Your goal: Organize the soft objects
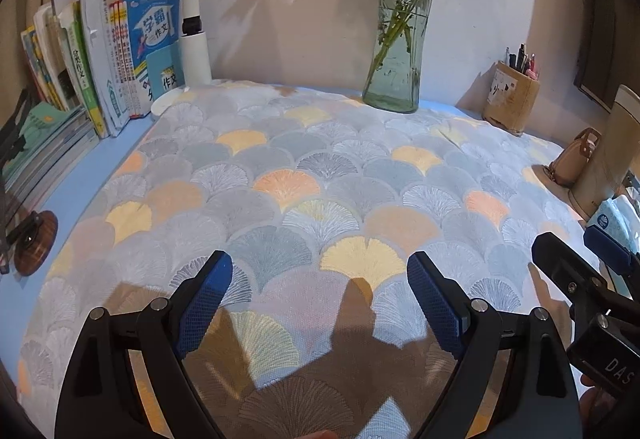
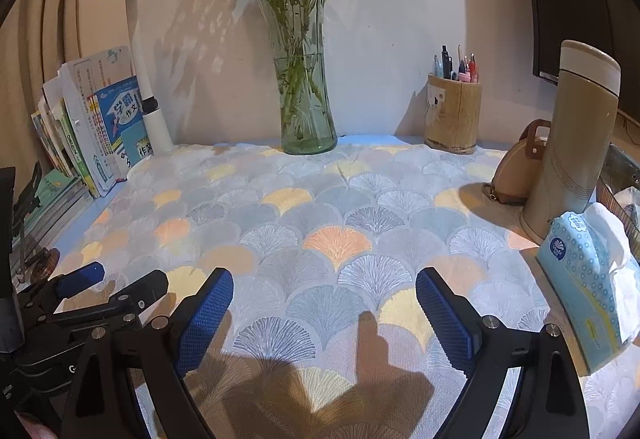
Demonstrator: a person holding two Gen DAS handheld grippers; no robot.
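Observation:
A cloth with a fan-leaf pattern in grey, yellow and orange [image 1: 304, 183] lies spread flat over the blue desk; it also shows in the right wrist view [image 2: 332, 235]. My left gripper [image 1: 320, 299] is open and empty, hovering low over the near part of the cloth. My right gripper [image 2: 324, 307] is open and empty too, just above the cloth's near part. The right gripper shows at the right edge of the left wrist view [image 1: 592, 279], and the left gripper at the lower left of the right wrist view [image 2: 100, 291]. A blue tissue pack [image 2: 584, 279] stands at the right.
At the back stand a glass vase with flowers [image 2: 306, 87], a wooden pen holder [image 2: 454, 115], a white desk lamp [image 2: 140, 51] and a row of books [image 1: 100, 51]. A beige thermos [image 2: 572, 143] and small tan bag [image 2: 520, 167] stand right. A brown round object [image 1: 34, 247] lies left.

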